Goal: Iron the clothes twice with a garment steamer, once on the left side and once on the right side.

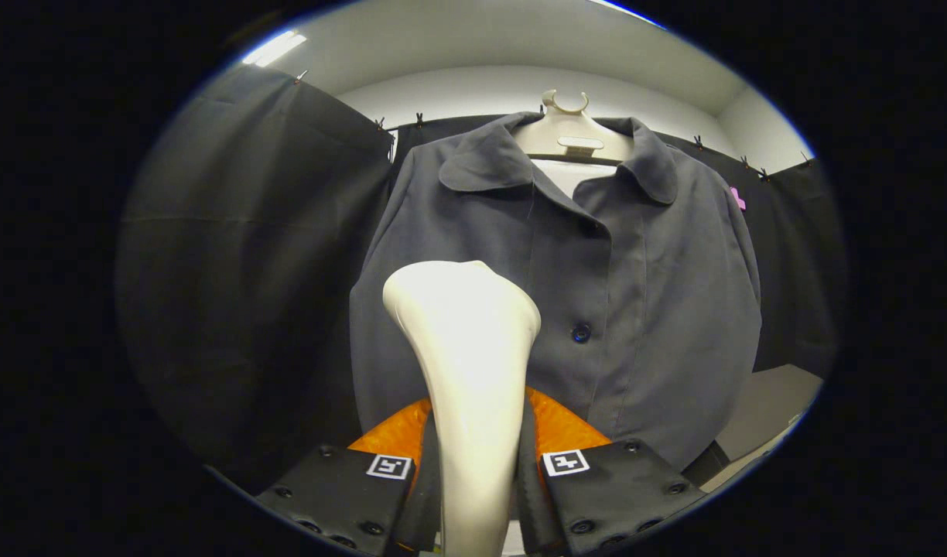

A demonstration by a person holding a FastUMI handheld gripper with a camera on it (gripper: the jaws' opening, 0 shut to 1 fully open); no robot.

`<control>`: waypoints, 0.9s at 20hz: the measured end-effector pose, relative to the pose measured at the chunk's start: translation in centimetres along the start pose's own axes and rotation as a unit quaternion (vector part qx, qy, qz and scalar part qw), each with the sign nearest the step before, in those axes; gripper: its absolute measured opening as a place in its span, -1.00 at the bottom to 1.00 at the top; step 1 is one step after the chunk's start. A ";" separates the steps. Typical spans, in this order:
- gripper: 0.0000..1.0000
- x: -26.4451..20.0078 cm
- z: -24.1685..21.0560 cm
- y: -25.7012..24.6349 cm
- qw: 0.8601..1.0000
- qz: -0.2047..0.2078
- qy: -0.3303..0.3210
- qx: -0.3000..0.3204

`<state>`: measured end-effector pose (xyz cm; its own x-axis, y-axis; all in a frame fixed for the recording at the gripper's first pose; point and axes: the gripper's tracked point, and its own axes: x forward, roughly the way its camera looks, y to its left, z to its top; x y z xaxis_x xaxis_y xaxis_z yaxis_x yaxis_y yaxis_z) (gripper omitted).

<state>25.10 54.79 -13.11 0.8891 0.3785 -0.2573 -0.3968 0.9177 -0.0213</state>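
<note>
The black cloth wall (241, 255) took up the most room in my feed, hanging in soft, matte folds and pinned along its top edge by small clips, with a pale ceiling above it. In front of it hung the shirt (644, 309), a grey, smooth-woven garment with a rounded collar, a buttoned front and a faint vertical seam on each panel; it looked limp and a little creased near the hem. It sat on a cream plastic hanger (570, 135) with a curled hook at the top. Closer to me rose the steamer (470, 363), a glossy off-white plastic body, narrow at the handle and flaring to a broad, rounded head that overlapped the shirt's lower front panel on the side left of the button line; whether the head touched the cloth I could not tell. The gripper (475, 472) held that handle, its fingers (597, 480) flat, matte and studded with small screws, each carrying a square printed marker. The jaws stood only as far apart as the handle was wide, pinching it from both sides. A dark round button (580, 333) showed just beside the steamer's head.
</note>
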 end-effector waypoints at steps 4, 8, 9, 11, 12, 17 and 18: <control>-0.04 -0.6 -2.6 0.1 1.000 -0.002 0.024 0.006; -0.05 -0.7 -4.9 0.2 0.999 0.001 0.043 0.007; -0.05 -0.8 -5.6 0.2 0.999 0.001 0.049 0.006; -0.04 -1.0 -6.7 0.2 0.998 0.001 0.059 0.001; -0.04 -1.0 -7.2 0.2 0.998 0.002 0.063 -0.002; -0.04 -1.6 -9.6 0.1 0.996 0.004 0.084 -0.012; -0.05 -1.5 -10.2 0.0 0.996 0.004 0.089 -0.014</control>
<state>21.42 53.00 -22.56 0.8326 0.3558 -0.4245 -0.4119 0.9101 -0.0452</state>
